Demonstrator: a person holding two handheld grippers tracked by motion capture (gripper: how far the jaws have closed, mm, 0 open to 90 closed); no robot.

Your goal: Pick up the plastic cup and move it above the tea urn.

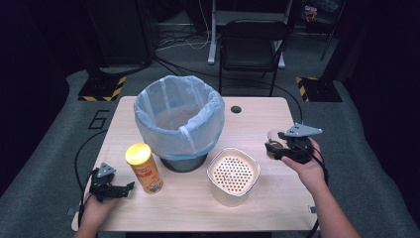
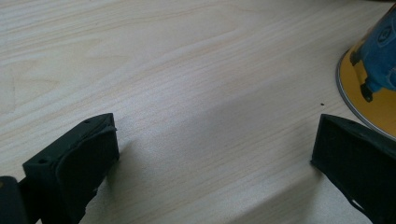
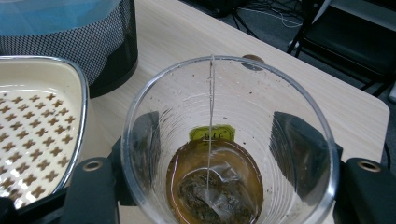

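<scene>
My right gripper (image 1: 274, 148) is shut on a clear plastic cup (image 3: 224, 140) that it holds above the right side of the table. In the right gripper view a used tea bag (image 3: 212, 193) lies in brown liquid at the cup's bottom, its string running up to the rim, and both jaws press the cup's sides. The cup (image 1: 274, 138) sits to the right of a cream perforated container (image 1: 233, 175). My left gripper (image 1: 128, 188) rests open on the table at the front left, just left of a yellow snack can (image 1: 143, 168). Its jaws frame bare wood, with the can's base (image 2: 373, 88) at the right edge.
A black mesh bin lined with a pale blue bag (image 1: 179, 119) stands at the table's middle back. The wooden table (image 1: 257, 124) has a cable hole (image 1: 236, 109) near its far edge. A black chair (image 1: 250, 47) stands beyond the table.
</scene>
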